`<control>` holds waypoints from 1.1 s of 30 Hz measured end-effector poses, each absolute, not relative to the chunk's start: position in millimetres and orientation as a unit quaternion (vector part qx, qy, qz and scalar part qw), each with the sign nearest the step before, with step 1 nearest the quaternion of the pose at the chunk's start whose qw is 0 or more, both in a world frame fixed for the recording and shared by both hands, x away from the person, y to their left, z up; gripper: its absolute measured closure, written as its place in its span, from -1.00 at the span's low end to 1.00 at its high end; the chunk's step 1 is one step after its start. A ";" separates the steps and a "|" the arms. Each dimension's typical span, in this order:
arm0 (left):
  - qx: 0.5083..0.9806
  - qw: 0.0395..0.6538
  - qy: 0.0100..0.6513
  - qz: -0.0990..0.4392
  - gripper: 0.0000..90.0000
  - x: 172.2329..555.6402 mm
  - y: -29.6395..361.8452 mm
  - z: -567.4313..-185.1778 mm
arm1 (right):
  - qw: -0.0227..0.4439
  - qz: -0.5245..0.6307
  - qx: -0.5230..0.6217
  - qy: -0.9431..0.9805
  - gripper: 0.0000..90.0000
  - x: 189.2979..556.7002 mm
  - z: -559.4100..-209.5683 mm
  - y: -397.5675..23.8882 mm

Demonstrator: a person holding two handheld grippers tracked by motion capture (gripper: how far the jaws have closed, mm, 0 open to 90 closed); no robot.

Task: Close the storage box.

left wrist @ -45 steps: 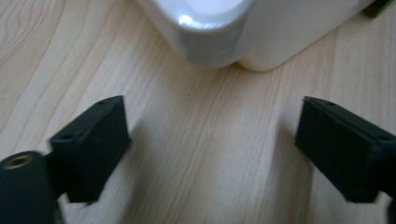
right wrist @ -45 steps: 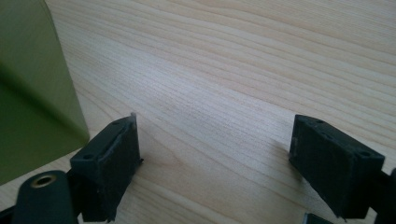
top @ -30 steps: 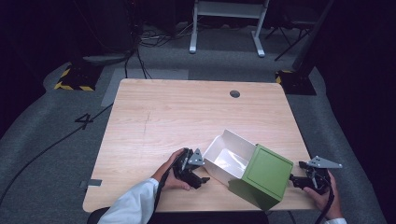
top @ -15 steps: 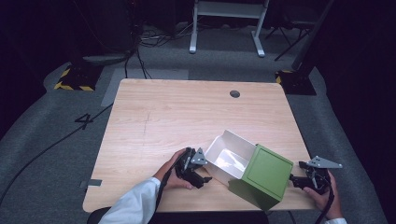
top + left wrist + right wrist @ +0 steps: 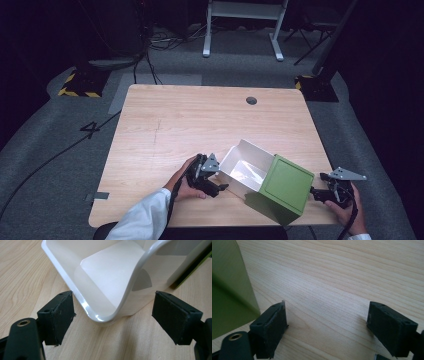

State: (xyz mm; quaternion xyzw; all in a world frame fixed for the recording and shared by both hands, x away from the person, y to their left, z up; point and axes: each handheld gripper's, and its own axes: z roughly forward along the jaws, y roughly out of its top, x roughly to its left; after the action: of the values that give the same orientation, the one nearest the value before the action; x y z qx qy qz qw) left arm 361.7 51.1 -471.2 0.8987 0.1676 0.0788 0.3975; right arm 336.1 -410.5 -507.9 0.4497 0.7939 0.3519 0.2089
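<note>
While both grippers keep jaws wide and empty, the left gripper [image 5: 220, 186] has edged toward the white box [image 5: 112, 287].

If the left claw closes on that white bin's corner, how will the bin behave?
The white bin has a thin, glossy, rounded wall, so the pads may slip, and it could flex. It looks empty, probably light. Lying on its side against the green box, it would likely slide or pivot rather than roll.
</note>
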 end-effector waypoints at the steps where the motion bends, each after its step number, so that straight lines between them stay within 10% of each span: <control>1: 0.900 0.396 0.165 0.081 -0.61 361.6 50.2 -471.3 | 0.209 0.352 0.450 0.794 -0.64 336.1 -507.9 -410.5; 33: 0.898 0.414 0.139 0.050 -0.67 358.3 10.0 -470.8 | 0.209 0.352 0.450 0.794 -0.64 336.1 -507.9 -410.5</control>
State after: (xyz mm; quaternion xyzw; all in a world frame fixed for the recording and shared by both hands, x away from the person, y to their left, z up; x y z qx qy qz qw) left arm 358.3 10.0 -470.8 0.8984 0.1387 0.0496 0.4137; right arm 336.1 -410.5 -507.9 0.4497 0.7940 0.3518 0.2089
